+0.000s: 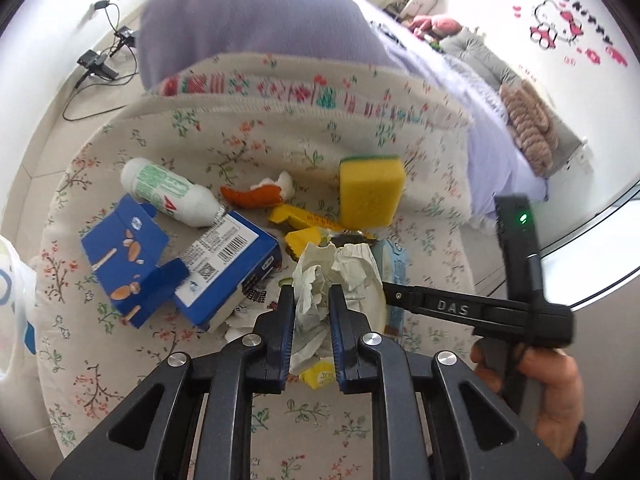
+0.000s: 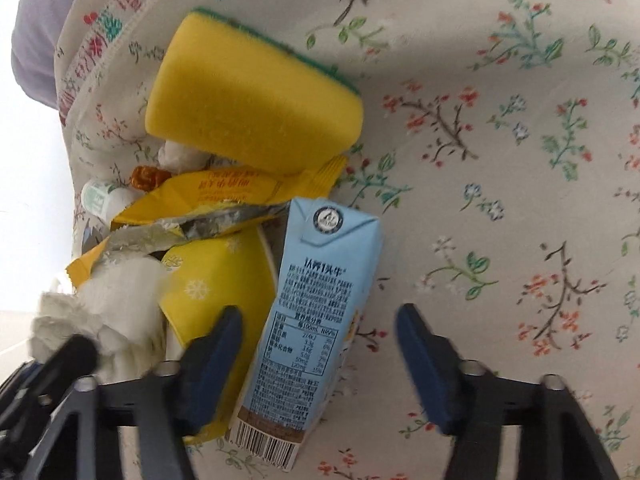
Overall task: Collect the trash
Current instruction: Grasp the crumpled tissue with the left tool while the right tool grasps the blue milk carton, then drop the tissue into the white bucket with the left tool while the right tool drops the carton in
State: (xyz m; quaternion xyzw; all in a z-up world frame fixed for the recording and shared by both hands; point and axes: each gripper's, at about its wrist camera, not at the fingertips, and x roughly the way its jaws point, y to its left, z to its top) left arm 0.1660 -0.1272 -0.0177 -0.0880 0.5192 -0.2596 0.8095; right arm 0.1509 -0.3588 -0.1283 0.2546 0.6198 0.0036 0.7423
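Trash lies on a floral cloth. My left gripper is shut on a crumpled white tissue. Around it lie a torn blue carton, a white bottle, a yellow sponge, yellow wrappers and an orange scrap. In the right wrist view, my right gripper is open, its fingers either side of a light blue milk carton lying on the cloth. Beside it are a yellow paper cup, the sponge, the wrappers and the tissue. The right gripper's finger reaches in beside the tissue.
A white plastic bag hangs at the left edge. A purple blanket and a bed with pillows lie beyond the cloth. Cables and chargers are on the floor at the left.
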